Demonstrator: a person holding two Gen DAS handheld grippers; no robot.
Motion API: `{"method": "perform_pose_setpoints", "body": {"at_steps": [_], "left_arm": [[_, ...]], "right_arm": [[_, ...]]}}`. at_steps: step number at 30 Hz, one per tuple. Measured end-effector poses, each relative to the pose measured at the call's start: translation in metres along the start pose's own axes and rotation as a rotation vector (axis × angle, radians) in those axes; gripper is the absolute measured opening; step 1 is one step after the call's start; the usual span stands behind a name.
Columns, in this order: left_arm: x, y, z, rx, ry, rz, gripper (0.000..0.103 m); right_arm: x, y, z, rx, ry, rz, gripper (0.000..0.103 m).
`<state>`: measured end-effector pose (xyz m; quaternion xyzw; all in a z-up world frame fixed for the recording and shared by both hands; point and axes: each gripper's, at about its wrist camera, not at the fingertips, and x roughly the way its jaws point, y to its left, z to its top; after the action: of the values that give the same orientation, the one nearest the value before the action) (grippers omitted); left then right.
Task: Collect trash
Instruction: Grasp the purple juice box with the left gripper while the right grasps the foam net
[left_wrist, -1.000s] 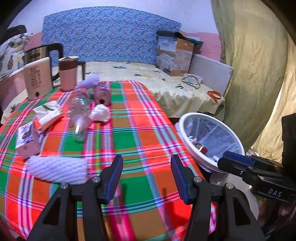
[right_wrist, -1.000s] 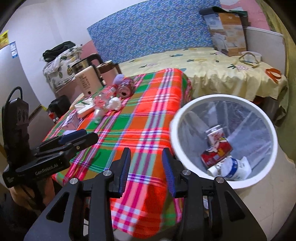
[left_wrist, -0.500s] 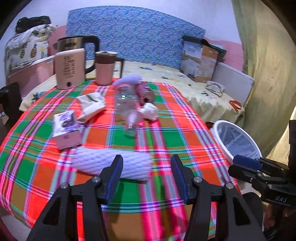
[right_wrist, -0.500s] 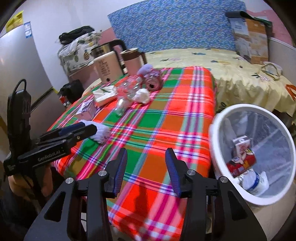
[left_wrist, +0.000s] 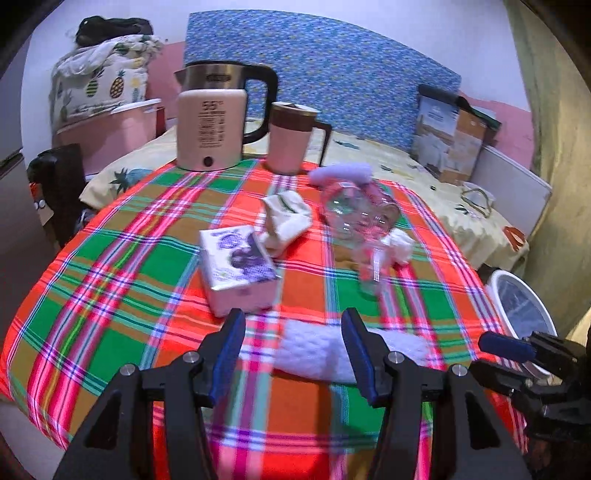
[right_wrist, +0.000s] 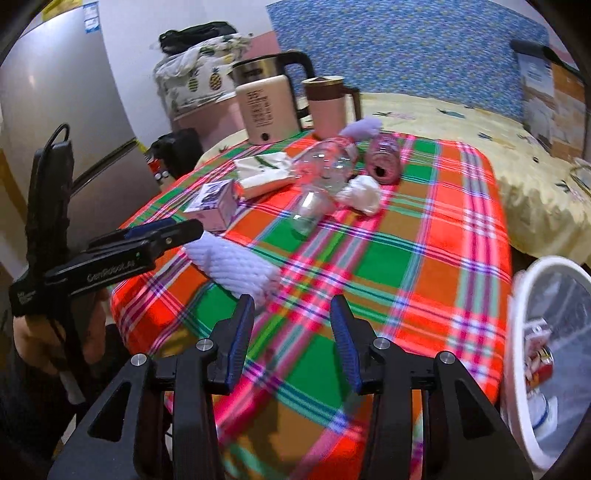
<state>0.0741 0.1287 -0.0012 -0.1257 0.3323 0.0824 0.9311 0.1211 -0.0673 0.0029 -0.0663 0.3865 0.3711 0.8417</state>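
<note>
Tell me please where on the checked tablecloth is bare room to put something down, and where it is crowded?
Bare cloth lies between the crumpled tissue and the white bin, along the table's bed side. The near-left corner before the purple carton is also free. Crowded: the far part around the clear bottle, kettle and mug.

The right gripper (right_wrist: 291, 325) hangs with parted, empty jaws over the plaid tablecloth (right_wrist: 399, 258). Up-left of it on that cloth lies a white foam sleeve (right_wrist: 236, 267), the left gripper (right_wrist: 177, 229) just above its far end. A white bin (right_wrist: 546, 347) stands off the cloth's right edge, cartons inside.
</note>
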Motion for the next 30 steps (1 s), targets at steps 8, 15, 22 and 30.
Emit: {"method": "perform_pose_setpoints", "body": {"at_steps": [8,15,22,30], "left_arm": [[0.022,0.016,0.016,-0.031,0.009,0.008,0.066],[0.042,0.023,0.022,-0.046,0.034,0.029,0.066],[0.049,0.027,0.025,-0.062,0.036,0.049,0.067],[0.057,0.033,0.026,-0.09,0.05,0.066,0.063]], "right_arm": [[0.027,0.014,0.013,-0.058,0.02,0.033,0.045],[0.049,0.018,0.015,-0.089,0.069,0.06,0.045],[0.058,0.017,0.014,-0.074,0.096,0.109,0.038],[0.047,0.018,0.009,-0.086,0.073,0.083,0.022]]}}
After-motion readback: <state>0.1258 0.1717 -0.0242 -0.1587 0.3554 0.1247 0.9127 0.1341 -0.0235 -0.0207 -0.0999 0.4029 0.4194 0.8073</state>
